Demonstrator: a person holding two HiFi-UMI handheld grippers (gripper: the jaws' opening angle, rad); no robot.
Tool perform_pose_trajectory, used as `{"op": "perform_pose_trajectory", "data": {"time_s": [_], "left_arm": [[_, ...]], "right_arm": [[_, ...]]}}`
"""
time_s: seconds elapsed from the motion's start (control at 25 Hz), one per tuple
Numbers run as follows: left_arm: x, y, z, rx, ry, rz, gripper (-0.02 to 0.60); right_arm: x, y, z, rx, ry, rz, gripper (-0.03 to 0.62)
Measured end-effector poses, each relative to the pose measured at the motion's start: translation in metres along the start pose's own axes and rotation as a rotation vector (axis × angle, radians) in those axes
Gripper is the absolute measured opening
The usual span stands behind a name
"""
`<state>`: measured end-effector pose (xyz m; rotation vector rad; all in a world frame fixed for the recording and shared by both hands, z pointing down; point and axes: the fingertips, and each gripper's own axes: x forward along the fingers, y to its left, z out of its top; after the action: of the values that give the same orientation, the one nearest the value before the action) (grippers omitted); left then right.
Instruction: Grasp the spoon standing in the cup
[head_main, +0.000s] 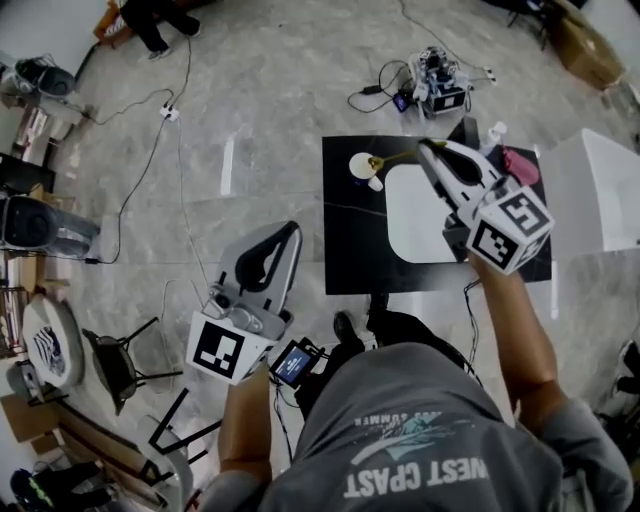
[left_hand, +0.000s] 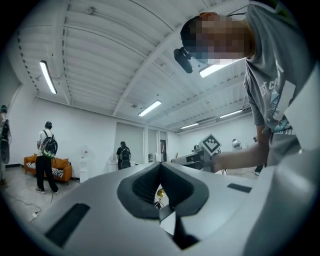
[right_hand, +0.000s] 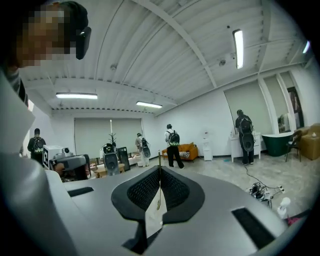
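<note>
A white cup (head_main: 364, 168) stands on the black table (head_main: 350, 250) near its far left corner. A gold spoon (head_main: 392, 157) lies almost level, its bowl over the cup's rim and its handle running right into my right gripper (head_main: 426, 149), which is shut on the handle. In the right gripper view the thin handle (right_hand: 159, 186) shows pinched between the pads. My left gripper (head_main: 290, 232) hangs over the floor left of the table, jaws shut with nothing in them. Through its jaw gap in the left gripper view the spoon's bowl (left_hand: 160, 192) is visible.
A white mat (head_main: 420, 225) covers the table's middle. A pink object (head_main: 520, 164) and a white bottle (head_main: 494, 135) sit at the far right corner. A white counter (head_main: 605, 190) stands to the right. Cables and a device (head_main: 438, 83) lie on the floor beyond; a chair (head_main: 115, 362) is at the left.
</note>
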<state>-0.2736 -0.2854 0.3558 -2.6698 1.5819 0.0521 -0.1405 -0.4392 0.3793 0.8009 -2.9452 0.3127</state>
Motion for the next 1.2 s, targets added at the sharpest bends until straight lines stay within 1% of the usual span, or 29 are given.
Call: {"op": "perform_pose_trajectory", "data": {"time_s": [0.28,0.6,0.88,1.2], "left_arm": [[-0.009,-0.025,0.018,0.040,-0.045,-0.044,0.002],[-0.015,-0.050,0.037,0.071,-0.070,-0.096,0.002],[-0.020,-0.063,0.041,0.079,-0.078,-0.118,0.002],[-0.025,-0.066,0.040,0.074,-0.074,-0.132,0.002]], "right_arm": [[-0.052,0.037,0.041,-0.085,-0.058,-0.003,0.034],[-0.101,0.068,0.066,-0.129,-0.089,-0.019,0.034],[-0.127,0.082,0.070,-0.162,-0.093,-0.035,0.034],[-0.139,0.093,0.068,-0.168,-0.089,-0.056,0.034]]}}
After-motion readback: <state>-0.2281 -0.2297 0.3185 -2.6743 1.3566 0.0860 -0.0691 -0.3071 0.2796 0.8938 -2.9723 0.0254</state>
